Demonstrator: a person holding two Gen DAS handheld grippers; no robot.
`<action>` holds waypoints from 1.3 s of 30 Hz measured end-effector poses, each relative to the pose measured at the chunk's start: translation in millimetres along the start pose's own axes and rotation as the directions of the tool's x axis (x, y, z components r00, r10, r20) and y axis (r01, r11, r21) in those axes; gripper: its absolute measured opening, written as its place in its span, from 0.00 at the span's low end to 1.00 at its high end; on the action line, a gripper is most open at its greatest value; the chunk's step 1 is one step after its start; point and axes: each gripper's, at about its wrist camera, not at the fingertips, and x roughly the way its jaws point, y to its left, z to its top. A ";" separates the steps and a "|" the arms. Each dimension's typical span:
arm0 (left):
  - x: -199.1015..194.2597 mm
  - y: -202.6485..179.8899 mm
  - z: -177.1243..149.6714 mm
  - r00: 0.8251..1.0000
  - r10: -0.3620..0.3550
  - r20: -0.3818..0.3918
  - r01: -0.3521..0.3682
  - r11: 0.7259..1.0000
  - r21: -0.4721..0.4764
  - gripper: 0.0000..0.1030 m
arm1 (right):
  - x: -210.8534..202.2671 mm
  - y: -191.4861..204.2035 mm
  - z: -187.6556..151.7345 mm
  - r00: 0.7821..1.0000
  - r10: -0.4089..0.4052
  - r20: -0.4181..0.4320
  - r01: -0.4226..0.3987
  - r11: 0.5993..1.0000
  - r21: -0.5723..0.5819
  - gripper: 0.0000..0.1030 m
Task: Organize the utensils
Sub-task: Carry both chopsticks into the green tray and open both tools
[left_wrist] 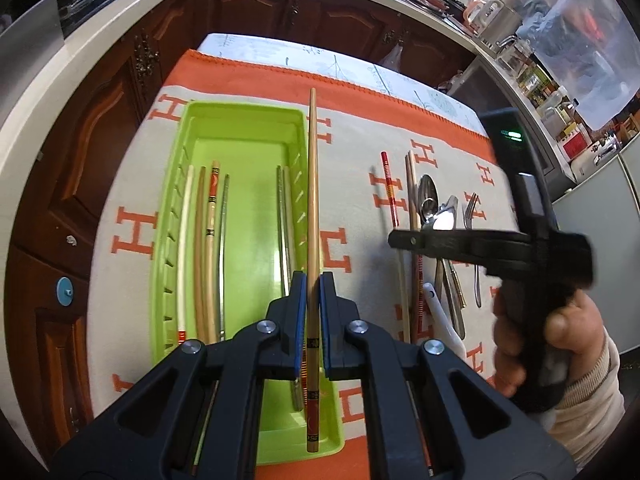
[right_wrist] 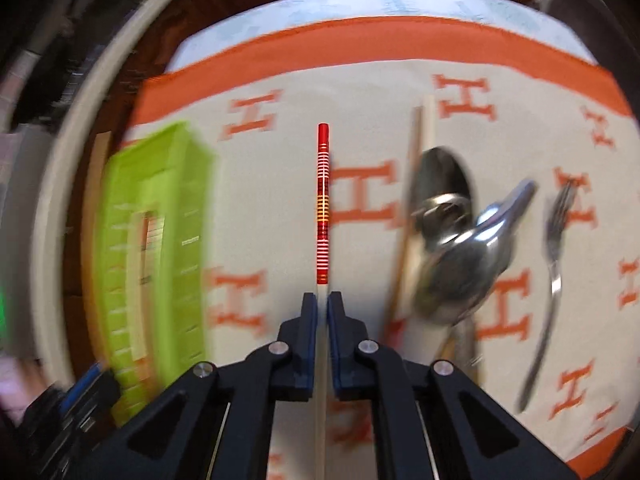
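Left gripper clamped on a long tan wooden chopstick, held above the right wall of the lime-green plastic tray. Right gripper closed on a pale chopstick with red-striped end, over the orange-and-cream cloth. Beyond: steel spoons, fork; view blurred.

Home kitchen: dark wood cabinets, white counter w/ pots, jars
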 end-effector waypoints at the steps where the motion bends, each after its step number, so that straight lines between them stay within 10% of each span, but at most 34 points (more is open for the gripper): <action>1: -2.0 1.9 0.0 1.000 0.002 0.004 -0.002 1.000 -0.004 0.04 | -5.0 3.9 -4.3 1.000 0.027 -0.002 -0.027 1.000 -0.006 0.05; 10: -12.7 27.3 -3.0 0.997 0.071 0.035 -0.069 0.997 -0.041 0.04 | -34.8 68.1 -22.0 0.966 0.257 0.009 -0.256 0.963 -0.082 0.05; 23: -1.6 32.3 -9.2 0.988 0.152 0.030 -0.152 0.988 -0.014 0.05 | -7.6 80.3 -8.3 0.969 0.248 0.005 -0.248 0.968 -0.049 0.07; 30: 2.3 43.1 -8.3 0.987 0.161 0.001 -0.160 0.984 -0.073 0.35 | -12.2 73.4 -15.6 0.972 0.235 0.026 -0.234 0.971 -0.043 0.11; 39: -7.1 28.6 -9.1 0.984 0.178 0.030 -0.177 0.984 -0.035 0.35 | -36.6 66.0 -34.0 0.969 0.233 0.085 -0.226 0.970 -0.092 0.11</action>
